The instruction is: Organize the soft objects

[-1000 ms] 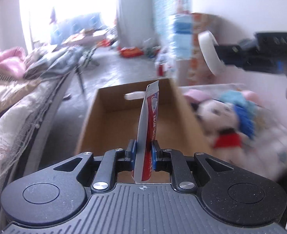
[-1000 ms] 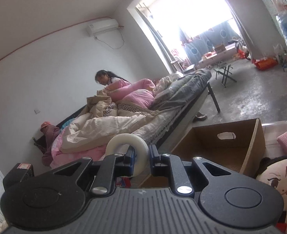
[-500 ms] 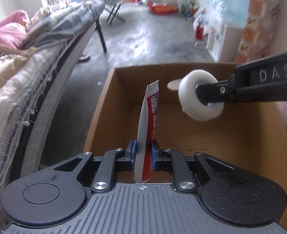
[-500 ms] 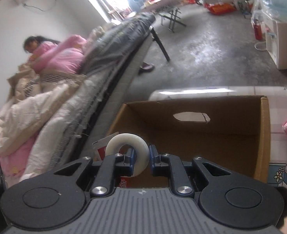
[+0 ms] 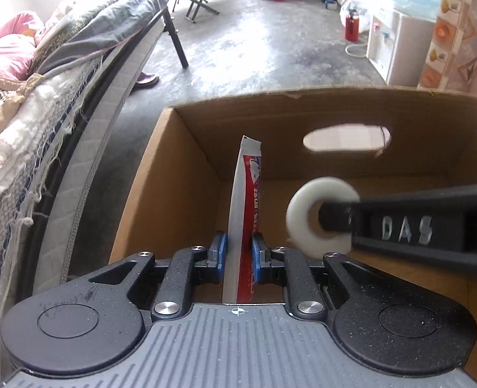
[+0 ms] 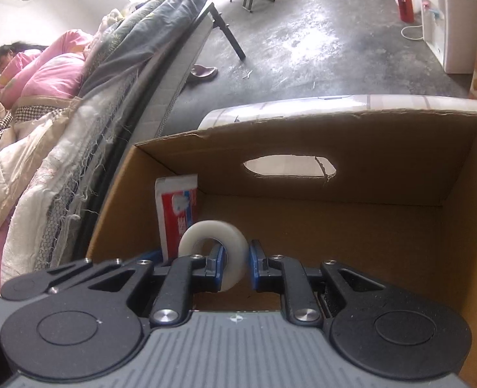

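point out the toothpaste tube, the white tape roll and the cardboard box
toothpaste tube (image 5: 245, 207): left wrist view, red printed face above the pads.
white tape roll (image 6: 213, 231): right wrist view, top of the ring.
cardboard box (image 6: 384, 148): right wrist view, far wall beside the handle cutout.

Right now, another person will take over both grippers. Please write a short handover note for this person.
Left gripper: shut on the toothpaste tube, held upright over the cardboard box.
Right gripper: shut on the white tape roll, also over the box, beside the tube.
Done: both items are brought inside the box opening.
Left: neither is released yet. I would lower and open each gripper. Other items are not in view.
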The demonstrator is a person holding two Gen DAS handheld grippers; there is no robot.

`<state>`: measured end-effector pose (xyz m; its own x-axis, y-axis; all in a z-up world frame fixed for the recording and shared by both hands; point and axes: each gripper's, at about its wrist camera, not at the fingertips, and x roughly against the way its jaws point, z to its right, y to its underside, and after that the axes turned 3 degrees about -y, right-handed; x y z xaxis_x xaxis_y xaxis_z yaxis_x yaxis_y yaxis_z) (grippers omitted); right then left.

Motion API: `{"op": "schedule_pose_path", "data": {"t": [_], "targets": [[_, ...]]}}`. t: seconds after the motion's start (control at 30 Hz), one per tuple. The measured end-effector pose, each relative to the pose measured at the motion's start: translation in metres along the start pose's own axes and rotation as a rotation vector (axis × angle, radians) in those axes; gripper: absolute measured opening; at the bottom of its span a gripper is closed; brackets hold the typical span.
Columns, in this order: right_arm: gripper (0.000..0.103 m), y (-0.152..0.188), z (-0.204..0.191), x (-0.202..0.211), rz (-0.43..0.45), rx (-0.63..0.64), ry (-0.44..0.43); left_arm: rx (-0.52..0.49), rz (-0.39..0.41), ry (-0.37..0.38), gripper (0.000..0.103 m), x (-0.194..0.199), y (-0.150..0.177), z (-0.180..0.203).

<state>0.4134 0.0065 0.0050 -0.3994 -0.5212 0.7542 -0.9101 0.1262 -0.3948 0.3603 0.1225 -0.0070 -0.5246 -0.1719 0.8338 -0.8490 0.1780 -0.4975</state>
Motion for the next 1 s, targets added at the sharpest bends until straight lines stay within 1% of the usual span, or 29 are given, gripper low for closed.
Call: {"op": "schedule_pose_path", "data": {"t": [0.13,0.2,0.3,0.4,0.57,0.67,0.7,0.73,0.77,0.83,0.9,0.97,1.0], "targets": [[0.023,-0.002,0.007,-0.007,-0.012,-0.02,-0.005,0.027,0.03,-0.003,0.018,-0.009,-0.007,0.002],[0.034,-0.002,0.012,-0.008,-0.005,-0.038,-0.001,0.031,0.04,-0.016,0.021,-0.013,-0.009,0.003],[0.048,-0.001,0.017,-0.003,0.016,-0.044,-0.002,0.015,0.083,-0.039,0.027,-0.012,-0.012,0.006],[0.049,0.0,0.022,0.004,0.033,-0.053,-0.028,0.024,0.102,-0.031,0.035,-0.007,-0.015,0.003],[0.049,0.006,0.023,0.025,0.066,-0.055,-0.06,0.065,0.139,-0.023,0.04,0.006,-0.013,0.001],[0.049,0.013,0.022,0.046,0.098,-0.044,-0.093,0.077,0.16,-0.018,0.048,0.018,-0.01,0.0],[0.049,0.016,0.022,0.054,0.112,-0.044,-0.108,0.084,0.167,-0.019,0.053,0.023,-0.008,-0.001],[0.049,0.019,0.021,0.063,0.127,-0.048,-0.132,0.093,0.173,-0.019,0.058,0.029,-0.007,-0.003],[0.049,0.023,0.021,0.071,0.143,-0.054,-0.158,0.105,0.179,-0.014,0.061,0.035,-0.005,-0.007],[0.049,0.034,0.022,0.089,0.183,-0.068,-0.208,0.125,0.197,0.003,0.071,0.049,0.001,-0.013],[0.049,0.049,0.022,0.108,0.224,-0.073,-0.263,0.136,0.208,0.003,0.076,0.065,0.008,-0.019],[0.049,0.067,0.021,0.13,0.265,-0.07,-0.331,0.138,0.213,0.01,0.079,0.081,0.016,-0.024],[0.049,0.076,0.02,0.142,0.285,-0.062,-0.352,0.138,0.216,0.012,0.082,0.09,0.021,-0.028]]}}
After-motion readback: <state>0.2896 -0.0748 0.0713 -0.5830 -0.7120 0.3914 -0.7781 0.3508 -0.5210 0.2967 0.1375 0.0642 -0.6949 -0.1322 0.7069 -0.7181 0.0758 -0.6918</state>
